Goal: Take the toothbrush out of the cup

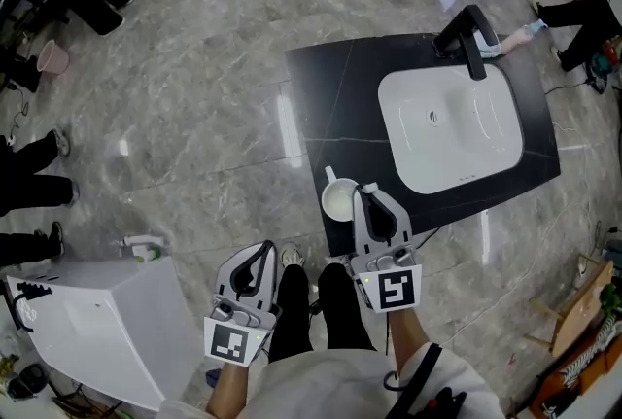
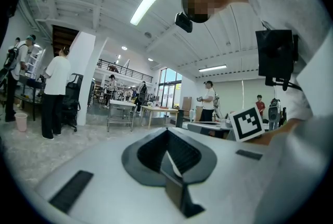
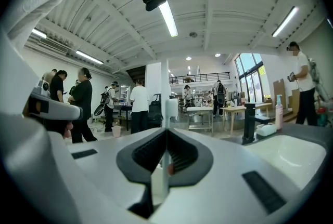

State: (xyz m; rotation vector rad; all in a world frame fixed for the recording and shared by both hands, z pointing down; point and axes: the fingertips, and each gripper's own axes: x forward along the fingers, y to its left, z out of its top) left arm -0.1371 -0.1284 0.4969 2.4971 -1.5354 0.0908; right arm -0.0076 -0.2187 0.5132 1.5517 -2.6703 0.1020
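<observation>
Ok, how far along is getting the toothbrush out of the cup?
Gripped: the right gripper is shut on the toothbrush, upright between its jaws. In hand: pulling it from the cup beside the sink. Left: lifting it clear; I can't tell whether its end is out.

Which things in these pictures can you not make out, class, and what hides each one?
Head view: the toothbrush, hidden behind the right gripper at the cup; whether it is out is unclear.
Right gripper view: the cup, hidden below the gripper's body.
</observation>
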